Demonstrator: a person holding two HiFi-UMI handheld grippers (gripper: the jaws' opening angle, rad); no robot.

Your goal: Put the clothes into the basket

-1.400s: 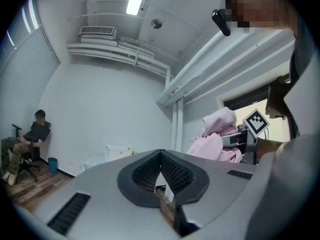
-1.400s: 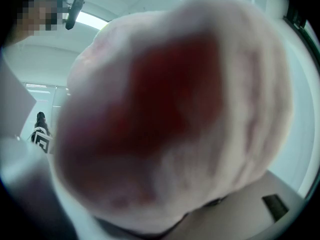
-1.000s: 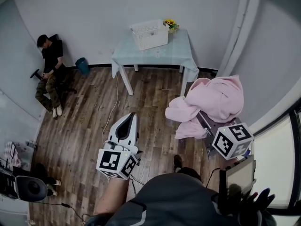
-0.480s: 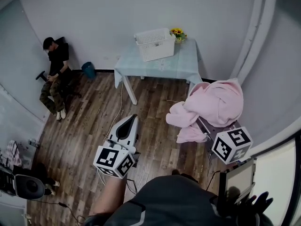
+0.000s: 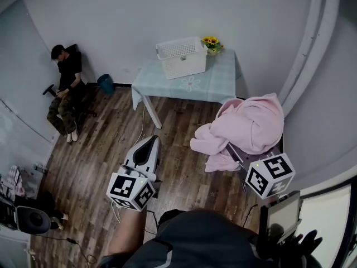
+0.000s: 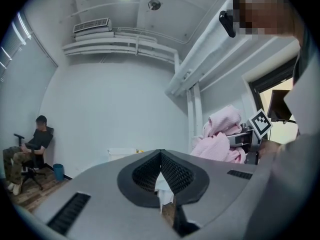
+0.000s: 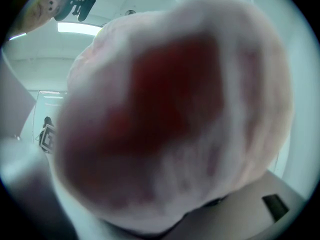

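Floorboards (image 5: 95, 149) of dark wood fill most of your head view. At 12 o'clock from you, against the pale wall, stands the table (image 5: 215, 85) under a light cloth with a flower print.

Next in size is the pink garment (image 5: 251, 121), the task's clothing. It is at about 2 o'clock, bunched in a thick heap on the front of your right gripper (image 5: 233, 151), with a loose fold drooping toward 9 o'clock. It is well apart from the table and not in the basket. In the right gripper view the pink cloth sits right against the lens and fills nearly the whole view. The fingers are spread wide around that bulk and have hold of it, though their tips are buried in the fabric.

A person (image 5: 66, 88) in dark clothes sits on a chair at 10 o'clock, by the wall.

The white basket (image 5: 181, 56) rests on the far left part of the tabletop, upright, with nothing showing inside it.

Your left gripper (image 5: 150, 141) points toward 12 o'clock, level above the floor. Its fingers meet at the tips and hold nothing.

A blue bin (image 5: 105, 83) stands on the floor between the seated person and the table. Yellow flowers (image 5: 211, 42) sit just beside the basket, at its 3 o'clock.
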